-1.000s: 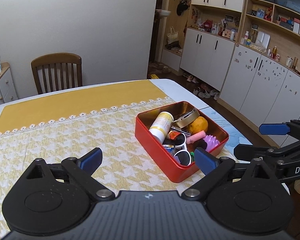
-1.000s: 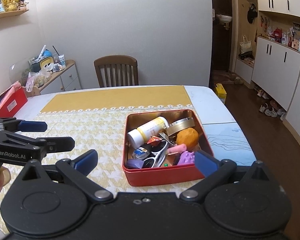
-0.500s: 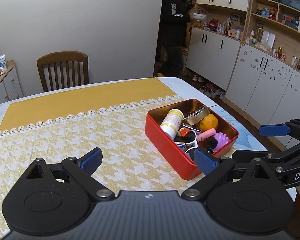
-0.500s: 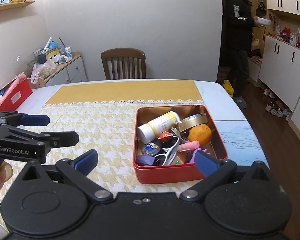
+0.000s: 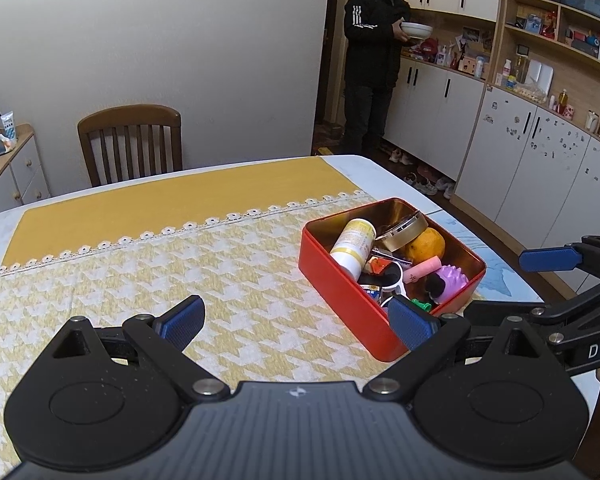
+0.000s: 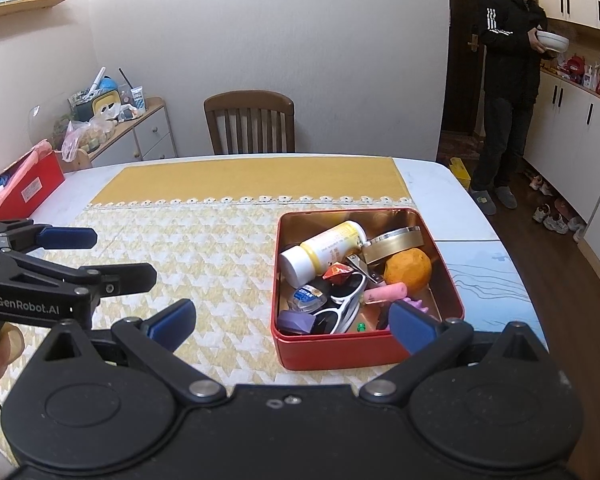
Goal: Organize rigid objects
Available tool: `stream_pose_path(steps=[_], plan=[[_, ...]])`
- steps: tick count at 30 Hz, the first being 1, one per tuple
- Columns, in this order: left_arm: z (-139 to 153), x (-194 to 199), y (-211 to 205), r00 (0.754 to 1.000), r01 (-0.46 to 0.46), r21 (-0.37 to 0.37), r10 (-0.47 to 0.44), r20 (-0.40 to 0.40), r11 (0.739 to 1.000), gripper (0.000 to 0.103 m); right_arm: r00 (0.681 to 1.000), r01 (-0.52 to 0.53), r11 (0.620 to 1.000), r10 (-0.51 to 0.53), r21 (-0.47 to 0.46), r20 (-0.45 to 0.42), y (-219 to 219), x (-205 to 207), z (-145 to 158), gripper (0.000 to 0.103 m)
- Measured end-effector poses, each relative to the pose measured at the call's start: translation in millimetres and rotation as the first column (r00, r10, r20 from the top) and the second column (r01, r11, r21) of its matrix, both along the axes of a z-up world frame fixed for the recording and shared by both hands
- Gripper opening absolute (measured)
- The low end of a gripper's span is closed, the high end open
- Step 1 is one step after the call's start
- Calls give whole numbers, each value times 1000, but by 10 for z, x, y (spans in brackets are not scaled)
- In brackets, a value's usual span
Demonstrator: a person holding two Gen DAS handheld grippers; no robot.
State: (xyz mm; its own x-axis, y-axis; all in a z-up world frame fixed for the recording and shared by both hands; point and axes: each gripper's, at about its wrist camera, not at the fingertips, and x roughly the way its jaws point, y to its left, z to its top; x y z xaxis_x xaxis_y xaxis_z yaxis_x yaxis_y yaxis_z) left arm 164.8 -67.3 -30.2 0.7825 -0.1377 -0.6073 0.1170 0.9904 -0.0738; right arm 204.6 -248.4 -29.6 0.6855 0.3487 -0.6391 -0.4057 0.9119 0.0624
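Red tin (image 6: 340,350) on tablecloth – open, jumbled w/ bottle (image 6: 324,246) on side, orange (image 6: 408,270), sunglasses (image 6: 346,306).

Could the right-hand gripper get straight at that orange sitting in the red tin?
Probably yes. The right gripper is open and empty just short of the red tin, which has no lid. The orange lies on top, though a gold round tin leans right beside it.

Left gripper (image 5: 296,318): jaws spread wide, empty. Right gripper (image 6: 292,322): jaws wide, empty; seen at 3 o'clock in the left wrist view.
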Motion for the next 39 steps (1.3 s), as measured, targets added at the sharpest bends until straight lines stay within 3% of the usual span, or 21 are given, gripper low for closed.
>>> stream_pose_path(steps=[39], plan=[[-39, 35, 85, 999, -34, 22, 34, 6, 999, 99, 998, -53, 999, 53, 3, -31, 141, 51, -73, 103]])
